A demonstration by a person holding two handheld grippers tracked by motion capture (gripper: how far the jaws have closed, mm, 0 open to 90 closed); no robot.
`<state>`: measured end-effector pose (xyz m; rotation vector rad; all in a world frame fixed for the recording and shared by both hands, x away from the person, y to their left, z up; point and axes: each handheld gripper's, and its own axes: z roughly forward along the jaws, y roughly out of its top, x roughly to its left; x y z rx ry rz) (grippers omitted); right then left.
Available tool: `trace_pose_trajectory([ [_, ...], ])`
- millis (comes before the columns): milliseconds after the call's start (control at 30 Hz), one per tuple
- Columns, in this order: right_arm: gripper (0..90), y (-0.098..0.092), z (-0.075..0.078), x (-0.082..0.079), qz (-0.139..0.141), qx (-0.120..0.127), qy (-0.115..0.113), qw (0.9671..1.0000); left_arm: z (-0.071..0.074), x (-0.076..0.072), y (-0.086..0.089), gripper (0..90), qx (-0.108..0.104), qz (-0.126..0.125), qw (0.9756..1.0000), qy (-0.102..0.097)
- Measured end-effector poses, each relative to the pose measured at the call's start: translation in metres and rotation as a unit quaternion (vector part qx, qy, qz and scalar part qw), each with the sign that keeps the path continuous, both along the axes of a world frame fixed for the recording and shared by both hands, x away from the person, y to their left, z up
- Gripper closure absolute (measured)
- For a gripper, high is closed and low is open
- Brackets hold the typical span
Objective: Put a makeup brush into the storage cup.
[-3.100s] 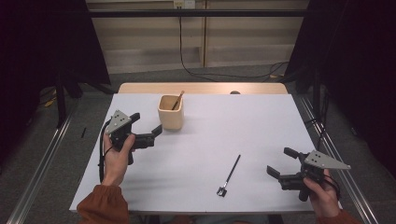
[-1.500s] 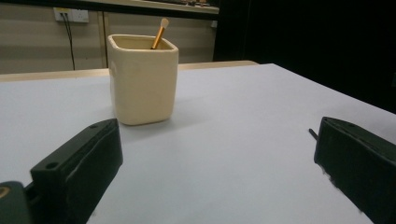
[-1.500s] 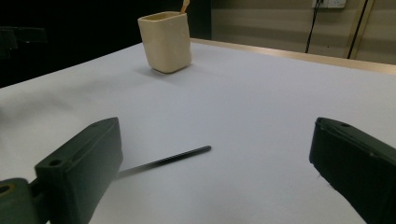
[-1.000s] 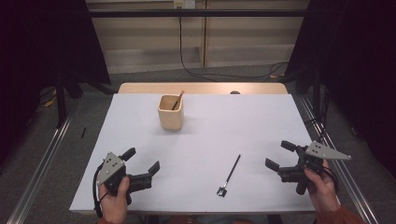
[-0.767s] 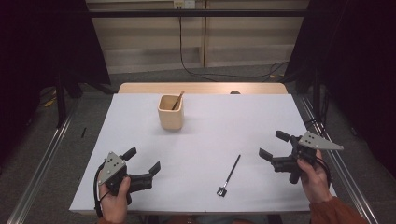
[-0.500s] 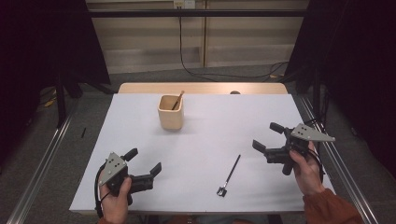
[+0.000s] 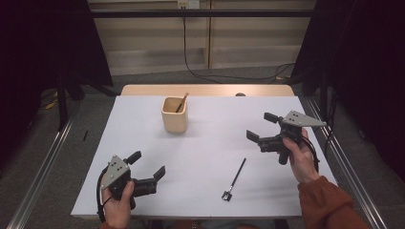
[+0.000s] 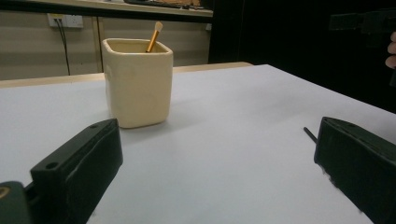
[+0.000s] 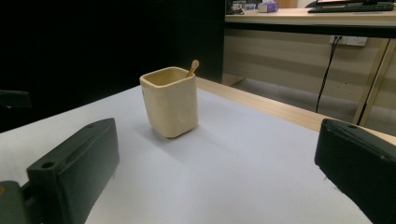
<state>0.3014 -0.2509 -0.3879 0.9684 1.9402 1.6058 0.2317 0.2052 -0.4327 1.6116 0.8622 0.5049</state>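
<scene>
We are working at a white table (image 7: 210, 143) whose far edge is showing a strip of bare light wood (image 7: 205, 90). The room around it is dim: dark curtains are hanging at both sides, a pale panelled wall is running behind the far edge with a black cable (image 7: 191, 67) trailing down it to the grey floor, and metal rails are lying along both side edges of the table.

A cream square cup (image 7: 174, 115) is standing upright near the far edge, a little left of the middle, with a wooden-handled stick (image 7: 181, 102) leaning inside it. A thin black brush (image 7: 235, 177) is lying flat toward the near edge, right of the middle, well apart from the cup.

We are holding the left gripper (image 7: 145, 171) low at the near left corner, its jaws spread wide with nothing between them. We are holding the right gripper (image 7: 260, 128) raised near the right edge, beyond the brush, its jaws also wide apart and empty. In both gripper views the jaws are framing the cup from a distance.
</scene>
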Motion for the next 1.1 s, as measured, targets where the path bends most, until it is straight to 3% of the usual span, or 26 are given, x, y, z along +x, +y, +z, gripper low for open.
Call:
trace_pose_trajectory([
  [67,0.0,0.004,0.000,0.003,0.005,-0.017,0.001,0.9998,0.000,0.000,0.000,1.1,0.000,0.000,1.0000,0.000],
  [367,0.2,0.009,0.000,0.009,0.041,-0.057,0.052,0.9962,0.000,0.001,0.001,1.1,0.005,0.001,1.0000,-0.004],
  [433,0.2,0.009,-0.001,0.010,0.060,-0.079,0.078,0.9920,0.000,0.001,0.001,1.1,0.007,0.000,1.0000,-0.003],
  [533,0.4,0.008,-0.003,0.012,0.088,-0.085,0.106,0.9868,-0.001,0.001,0.000,1.1,0.013,0.001,0.9999,-0.004],
  [733,1.0,0.009,-0.004,0.015,0.106,-0.114,0.139,0.9780,-0.001,0.001,0.001,1.1,0.013,0.001,0.9999,-0.004],
  [933,1.0,0.010,-0.003,0.021,0.118,-0.127,0.176,0.9689,0.000,0.002,0.002,1.1,0.014,0.000,0.9999,-0.006],
  [1100,1.6,0.014,-0.004,0.024,0.133,-0.149,0.206,0.9580,0.000,0.002,0.002,1.1,0.017,0.001,0.9998,-0.005],
])
